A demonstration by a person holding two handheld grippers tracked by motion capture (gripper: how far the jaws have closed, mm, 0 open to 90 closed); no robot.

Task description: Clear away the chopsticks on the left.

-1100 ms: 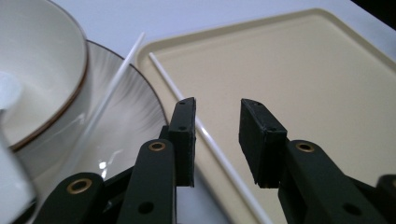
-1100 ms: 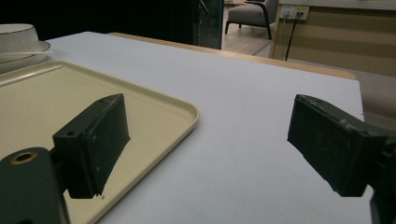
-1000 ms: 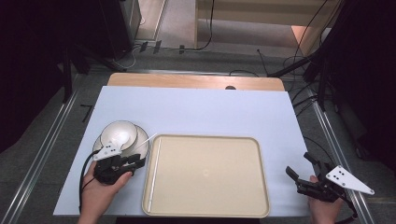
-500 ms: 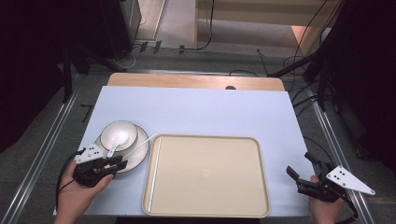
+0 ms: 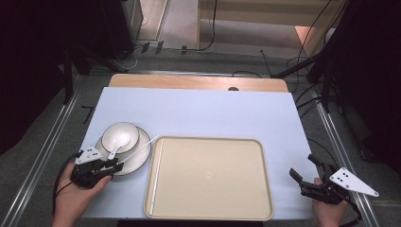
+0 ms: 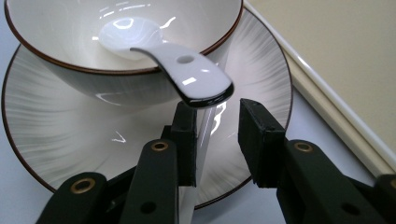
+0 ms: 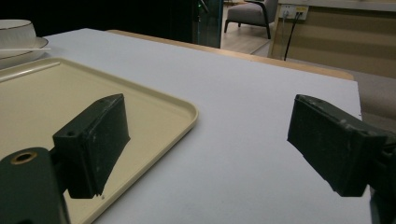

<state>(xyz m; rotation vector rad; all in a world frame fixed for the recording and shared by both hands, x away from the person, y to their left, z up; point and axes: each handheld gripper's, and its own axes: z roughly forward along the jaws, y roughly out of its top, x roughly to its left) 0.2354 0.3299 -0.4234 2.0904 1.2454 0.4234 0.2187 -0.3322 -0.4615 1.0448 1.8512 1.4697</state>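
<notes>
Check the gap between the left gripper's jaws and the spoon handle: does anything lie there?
Nothing: in the left gripper view, the left gripper has open jaws just below the spoon handle's end, with only the plate beneath.

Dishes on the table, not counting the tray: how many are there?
2, stacked at the table's left: a bowl with a white spoon in it, sitting on a plate. Nothing else shows that could hide more.

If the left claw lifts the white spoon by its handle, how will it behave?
The spoon looks glazed and glossy, so it may slip between the pads. It seems stiff ceramic, probably fragile if dropped. Its scoop rests inside the bowl, so it may scrape the rim.
</notes>
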